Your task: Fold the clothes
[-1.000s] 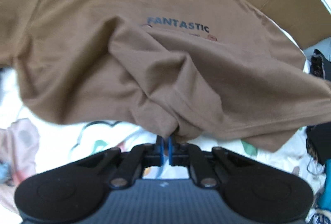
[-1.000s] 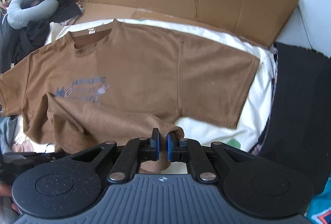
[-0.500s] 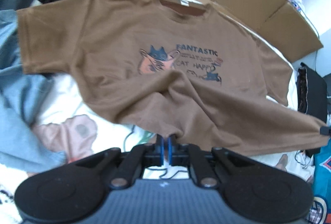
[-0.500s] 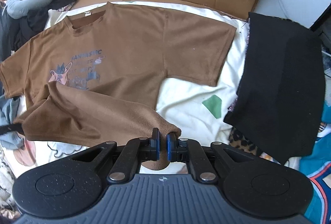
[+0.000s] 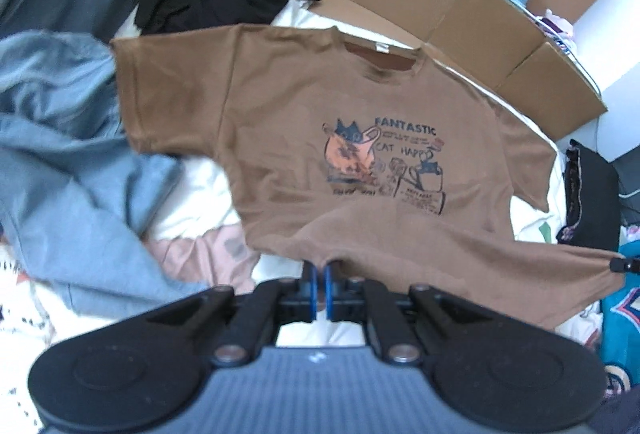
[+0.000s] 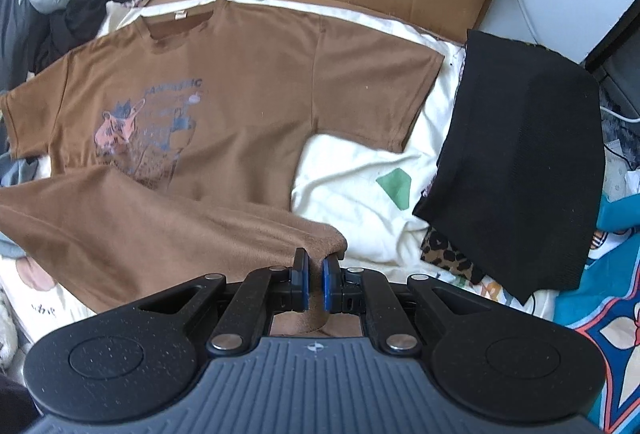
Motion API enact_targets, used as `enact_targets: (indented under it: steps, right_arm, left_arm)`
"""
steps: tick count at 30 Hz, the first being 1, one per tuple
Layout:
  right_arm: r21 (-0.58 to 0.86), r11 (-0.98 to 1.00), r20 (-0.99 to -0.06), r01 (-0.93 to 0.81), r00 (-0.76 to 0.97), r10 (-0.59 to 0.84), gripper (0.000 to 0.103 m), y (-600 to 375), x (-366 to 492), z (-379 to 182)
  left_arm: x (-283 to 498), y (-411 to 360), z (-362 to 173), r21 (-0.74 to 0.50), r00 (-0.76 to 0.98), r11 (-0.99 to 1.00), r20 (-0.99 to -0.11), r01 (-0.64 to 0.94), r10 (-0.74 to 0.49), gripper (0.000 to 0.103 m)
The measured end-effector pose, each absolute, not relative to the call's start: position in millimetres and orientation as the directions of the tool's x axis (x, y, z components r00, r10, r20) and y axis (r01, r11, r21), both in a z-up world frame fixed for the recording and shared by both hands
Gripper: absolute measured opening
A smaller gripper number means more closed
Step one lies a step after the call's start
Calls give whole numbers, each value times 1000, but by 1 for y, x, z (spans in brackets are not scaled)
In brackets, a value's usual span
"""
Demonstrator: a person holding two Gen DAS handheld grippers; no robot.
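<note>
Both tools pinch the soft brown T-shirt's (image 5: 360, 105) hem.

- Left claw (image 5: 319, 290): matte black plastic body, two round discs at its outer corners, ribbed dark grey grip panel with a small white mark.
- Black linkage bars run inward, each pinned by silver round screws.
- Right claw (image 6: 315, 284): same build, speckled black plastic.
- Fingers (image 6: 301, 284) carry blue pads.
</note>
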State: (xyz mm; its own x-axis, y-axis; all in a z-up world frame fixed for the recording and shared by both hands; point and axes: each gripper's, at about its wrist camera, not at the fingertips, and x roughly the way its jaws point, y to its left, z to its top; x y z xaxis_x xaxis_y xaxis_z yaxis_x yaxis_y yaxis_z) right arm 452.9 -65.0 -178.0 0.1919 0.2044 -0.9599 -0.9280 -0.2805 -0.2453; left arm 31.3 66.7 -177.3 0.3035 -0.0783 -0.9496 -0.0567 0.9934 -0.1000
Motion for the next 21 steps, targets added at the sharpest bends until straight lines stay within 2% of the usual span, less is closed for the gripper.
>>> enact_targets:
  steps: [11,17,21]
  right_arm:
    - [-226,-249,-973,-942,232,5,5,-116,467,-224]
    - [-183,-128,-979,-975,192,-68,5,-135,479,-250]
    - [-199,-145,-968,-969,217,-125,5,-146,473,-268]
  left_arm:
    - [-3,83,-191,-37,254,999,-967,0,-36,4]
    - [-19,89,-197,5,225,999,-974,39,-4,4]
    - [-27,91,-203,52,208,996,-977,75,35,4]
